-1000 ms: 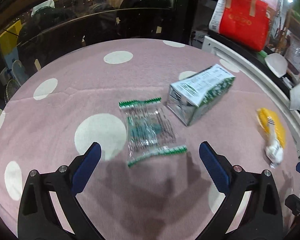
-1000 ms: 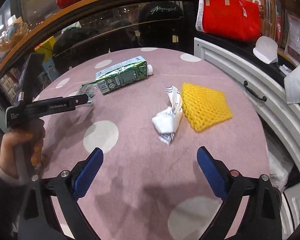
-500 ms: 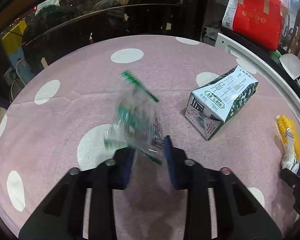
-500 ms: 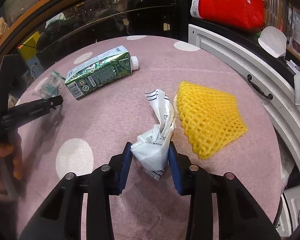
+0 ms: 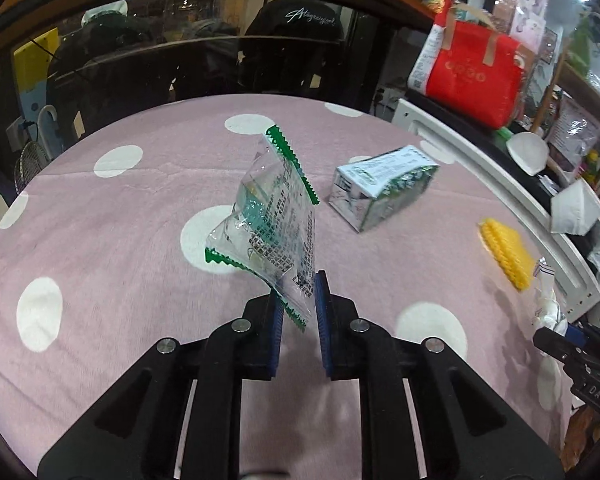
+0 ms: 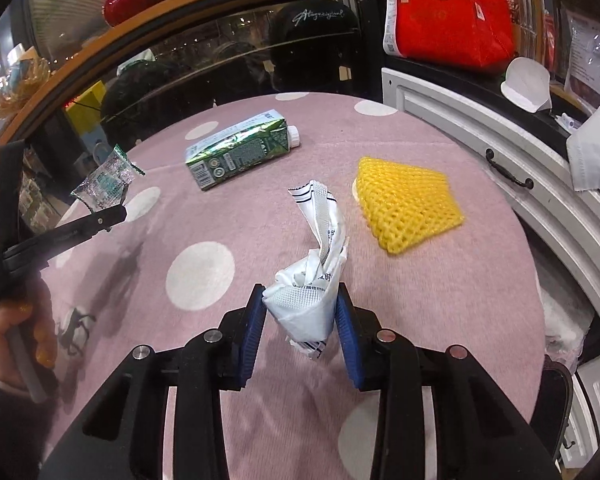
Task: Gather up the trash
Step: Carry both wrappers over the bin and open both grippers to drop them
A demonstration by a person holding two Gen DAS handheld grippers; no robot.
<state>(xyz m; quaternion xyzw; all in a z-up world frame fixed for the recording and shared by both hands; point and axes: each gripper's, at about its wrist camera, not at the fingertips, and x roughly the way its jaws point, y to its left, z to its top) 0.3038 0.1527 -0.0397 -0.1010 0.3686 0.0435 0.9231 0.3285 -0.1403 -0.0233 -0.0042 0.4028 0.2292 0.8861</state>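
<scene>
My left gripper (image 5: 298, 286) is shut on a clear plastic wrapper with green edges (image 5: 270, 216) and holds it above the pink dotted tablecloth (image 5: 100, 240). My right gripper (image 6: 300, 306) is shut on a crumpled white wrapper (image 6: 316, 264), lifted off the cloth. A green milk carton (image 6: 240, 152) lies on its side further back; it also shows in the left wrist view (image 5: 380, 192). A yellow foam net (image 6: 404, 202) lies to the right. The left gripper with its wrapper (image 6: 106, 178) shows at the left of the right wrist view.
A white cabinet edge (image 6: 500, 152) with a black handle borders the table on the right. A red bag (image 6: 448, 12) stands behind it. A glass panel (image 5: 180, 60) runs along the table's far side.
Both grippers closed on their wrappers and lifted them off the cloth. One second ago both were open above the table.
</scene>
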